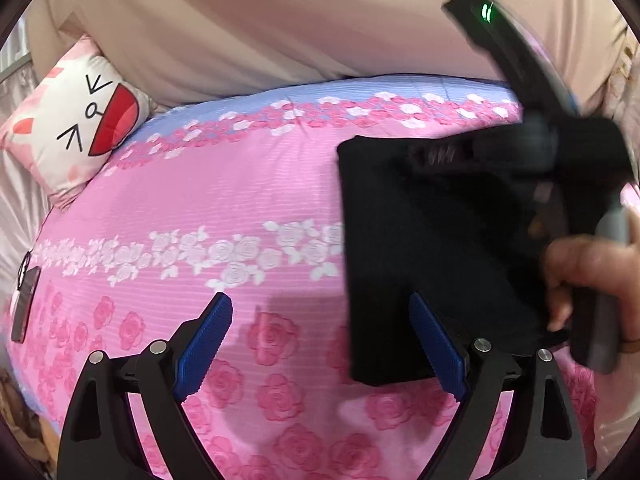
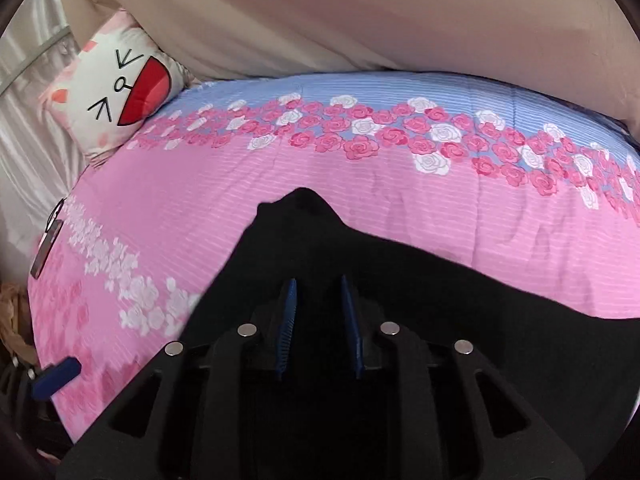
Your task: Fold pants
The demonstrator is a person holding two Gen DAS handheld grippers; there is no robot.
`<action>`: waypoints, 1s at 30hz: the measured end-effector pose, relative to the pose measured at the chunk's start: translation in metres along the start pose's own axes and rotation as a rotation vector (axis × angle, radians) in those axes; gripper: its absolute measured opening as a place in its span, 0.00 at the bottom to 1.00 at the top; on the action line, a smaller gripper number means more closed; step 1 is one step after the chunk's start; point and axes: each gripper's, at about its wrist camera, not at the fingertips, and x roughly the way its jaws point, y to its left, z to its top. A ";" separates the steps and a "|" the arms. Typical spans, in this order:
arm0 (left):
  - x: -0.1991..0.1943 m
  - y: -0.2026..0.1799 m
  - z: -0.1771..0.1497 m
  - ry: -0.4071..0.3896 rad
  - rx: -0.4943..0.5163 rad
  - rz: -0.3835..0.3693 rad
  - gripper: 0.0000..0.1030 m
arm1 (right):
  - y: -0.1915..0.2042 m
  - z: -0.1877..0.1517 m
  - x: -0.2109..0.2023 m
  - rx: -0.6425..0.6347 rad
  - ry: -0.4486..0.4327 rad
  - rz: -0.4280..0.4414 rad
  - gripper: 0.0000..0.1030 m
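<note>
Black pants (image 1: 420, 240) lie as a folded dark rectangle on the pink rose bedspread (image 1: 240, 200), right of centre in the left wrist view. My left gripper (image 1: 320, 296) hovers open over the bedspread, with its right blue pad at the pants' near left edge and nothing between the pads. In the right wrist view my right gripper (image 2: 319, 292) has its blue pads close together with black pants cloth (image 2: 400, 272) between and around them. The cloth rises to a peak just beyond the tips. A hand (image 1: 580, 276) holds that blurred gripper over the pants' right side.
A white cartoon-face pillow (image 1: 76, 120) leans at the bed's far left corner. A person's beige top (image 1: 280, 20) fills the far side. A small dark flat object (image 1: 26, 304) lies at the bed's left edge. Pale curtains hang on the left.
</note>
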 end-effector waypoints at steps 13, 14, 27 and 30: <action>0.008 0.009 0.006 0.024 -0.024 -0.031 0.85 | -0.006 -0.014 -0.040 0.046 -0.108 -0.063 0.24; 0.008 0.008 0.006 0.027 -0.021 -0.034 0.85 | -0.022 -0.025 -0.053 0.088 -0.116 -0.084 0.24; -0.004 -0.037 0.015 -0.011 0.051 -0.041 0.85 | -0.084 -0.112 -0.137 0.152 -0.138 -0.335 0.24; -0.006 -0.046 0.016 -0.009 0.062 -0.035 0.85 | -0.083 -0.133 -0.119 0.113 -0.054 -0.354 0.24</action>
